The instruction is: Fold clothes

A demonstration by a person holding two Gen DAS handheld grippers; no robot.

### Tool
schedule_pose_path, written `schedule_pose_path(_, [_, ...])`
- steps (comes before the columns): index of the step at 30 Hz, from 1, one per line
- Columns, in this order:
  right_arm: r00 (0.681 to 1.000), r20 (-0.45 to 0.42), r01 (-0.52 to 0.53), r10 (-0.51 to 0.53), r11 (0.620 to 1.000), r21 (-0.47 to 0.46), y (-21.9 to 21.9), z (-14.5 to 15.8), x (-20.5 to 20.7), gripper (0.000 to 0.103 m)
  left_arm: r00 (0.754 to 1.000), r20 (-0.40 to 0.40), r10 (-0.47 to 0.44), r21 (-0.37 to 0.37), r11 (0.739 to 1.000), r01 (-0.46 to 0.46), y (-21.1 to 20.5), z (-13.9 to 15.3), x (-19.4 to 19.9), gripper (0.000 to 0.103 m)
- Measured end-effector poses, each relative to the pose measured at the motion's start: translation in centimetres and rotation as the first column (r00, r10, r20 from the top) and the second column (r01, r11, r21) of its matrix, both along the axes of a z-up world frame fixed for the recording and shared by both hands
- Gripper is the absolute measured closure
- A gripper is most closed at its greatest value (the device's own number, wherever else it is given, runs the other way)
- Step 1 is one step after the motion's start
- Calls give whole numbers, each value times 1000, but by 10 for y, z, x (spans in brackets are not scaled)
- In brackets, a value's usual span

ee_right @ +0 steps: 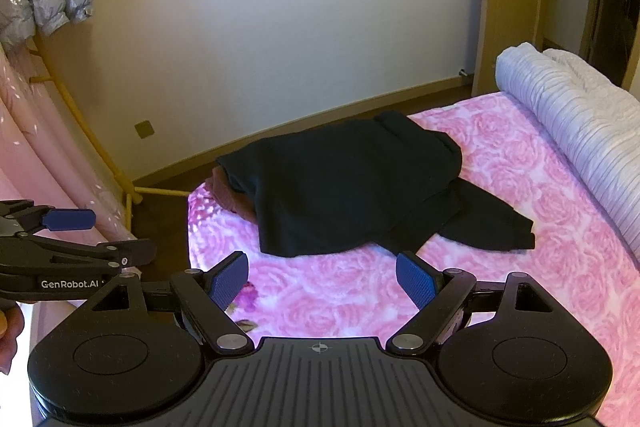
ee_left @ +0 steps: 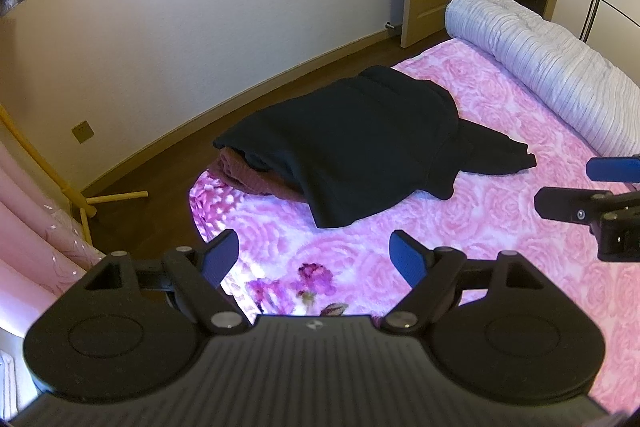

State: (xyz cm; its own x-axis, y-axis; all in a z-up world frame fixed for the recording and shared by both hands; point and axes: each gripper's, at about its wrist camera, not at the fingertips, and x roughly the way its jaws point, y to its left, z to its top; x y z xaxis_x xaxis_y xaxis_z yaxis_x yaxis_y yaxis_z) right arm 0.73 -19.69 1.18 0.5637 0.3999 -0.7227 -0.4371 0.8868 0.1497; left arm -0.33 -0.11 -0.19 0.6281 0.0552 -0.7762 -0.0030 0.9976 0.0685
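ok so nearest to me both grippers are just hanging over the pink rose bedspread (ee_left: 500,227); left gripper (ee_left: 314,259) has its jaws spread wide with nothing in them, right gripper (ee_right: 322,281) same deal, released and empty; further out the black sweatshirt (ee_right: 352,187) lies crumpled near the bed's far edge, one sleeve (ee_right: 492,223) trailing off to the right, and it's draped over a reddish-brown garment (ee_left: 256,175); my worry is pinching both layers at once and dragging the brown one along, or nudging the pile off the edge; beyond that a rolled grey duvet (ee_left: 552,67) sits along the right side.
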Motion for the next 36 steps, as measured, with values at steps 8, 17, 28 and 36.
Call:
schedule_pose_path(8, [1000,-9,-4,4,1000,-27,1,-3,2,19,1000,-6,-4,4,1000,4,0,-1,0,23])
schedule_pose_path(17, [1000,-14,-17,16,998,-62,5,-6,5,19,1000,-14,-2,6,1000,2,-1,-4,1,23])
schedule_pose_path(28, [999,-34,-18,16,998,-59,3,-11,11,19,1000,-27,-5,9,1000,5,-1,-6,5,23])
schedule_pose_path(36, [999,-41,-22,20,998,-54,3,-13,15,19,999,-34,-3,17,1000,3,-3,-8,7,23])
